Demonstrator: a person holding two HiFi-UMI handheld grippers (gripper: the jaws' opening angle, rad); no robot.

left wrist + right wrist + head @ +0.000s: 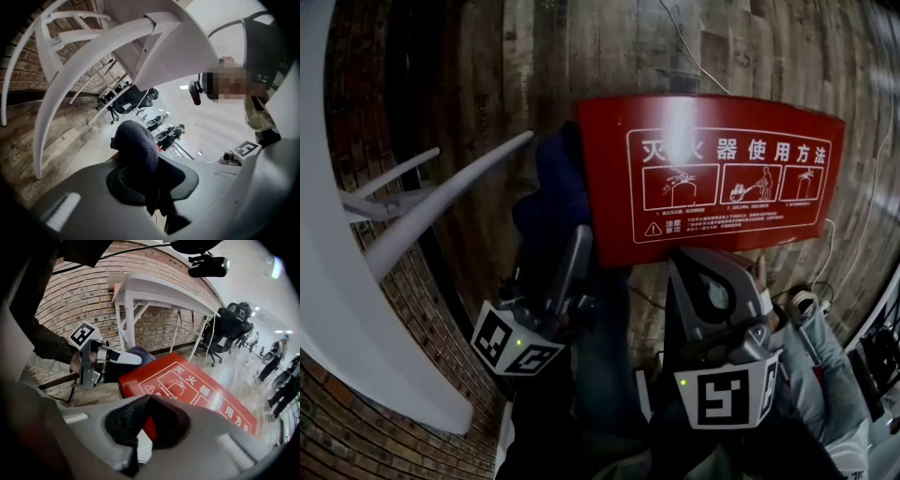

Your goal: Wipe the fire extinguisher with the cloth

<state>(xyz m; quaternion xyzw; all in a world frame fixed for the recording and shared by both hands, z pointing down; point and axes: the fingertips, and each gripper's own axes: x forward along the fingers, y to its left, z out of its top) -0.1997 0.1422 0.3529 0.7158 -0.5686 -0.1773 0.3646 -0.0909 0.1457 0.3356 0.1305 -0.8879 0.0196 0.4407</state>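
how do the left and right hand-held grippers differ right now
The left hand-held gripper is shut on the dark cloth; the right hand-held gripper is shut, empty. Left sits at the left edge of the red fire extinguisher box, right under its lower edge. Both carry marker cubes.

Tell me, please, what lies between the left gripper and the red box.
The dark cloth, clamped in the left gripper, lies between it and the red box; the head view shows this.

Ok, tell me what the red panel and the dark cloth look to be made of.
Red panel: probably painted sheet metal, glossy; a bright glare streak crosses its thin flat face under white print.
Dark cloth: soft woven or knitted fabric, matte navy; fuzzy surface, bunched into rounded folds.
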